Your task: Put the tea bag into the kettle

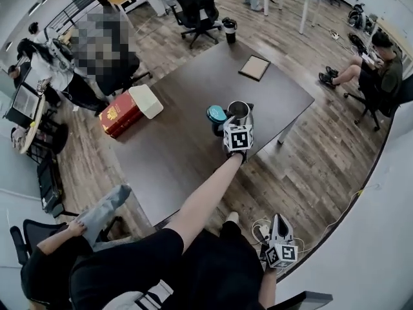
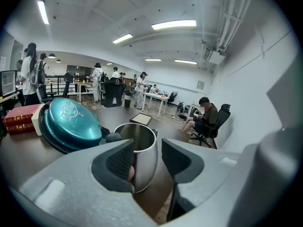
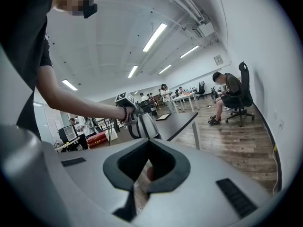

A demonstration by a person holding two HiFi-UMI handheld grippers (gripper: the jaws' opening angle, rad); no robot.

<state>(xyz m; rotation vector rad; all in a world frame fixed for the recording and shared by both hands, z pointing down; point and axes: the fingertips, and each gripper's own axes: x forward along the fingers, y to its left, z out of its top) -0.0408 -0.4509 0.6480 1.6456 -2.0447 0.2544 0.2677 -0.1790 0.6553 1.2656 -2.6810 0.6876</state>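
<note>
Wood-plank flooring spreads through an open office round a dark brown rectangular counter (image 1: 193, 141). Nearest, the right tongs (image 3: 146, 144) hang low beside the person's leg, off the counter's edge, their black pads pressed together with nothing between them. Further out, a bare arm reaches over the counter with the left tongs (image 2: 147, 149), whose ribbed black pads are spread apart and pinch nothing. Between them, just beyond the tips, stands the open polished steel kettle (image 2: 147, 167), upright on the counter near its right edge. Its teal domed lid (image 2: 71, 122) is tipped back on the left side of the kettle. The tea bag cannot be made out. It may lie inside the kettle, but the depth there is too dark to tell. Well to the left lies a red book-like box (image 1: 119, 115) with a white rectangular block (image 1: 147, 101) touching its far end. Toward the far corner rests a flat dark square frame (image 1: 254, 67). Beyond the counter stands a black office chair (image 1: 197, 8), and at the right a person (image 1: 381, 66) sits by the wall.
</note>
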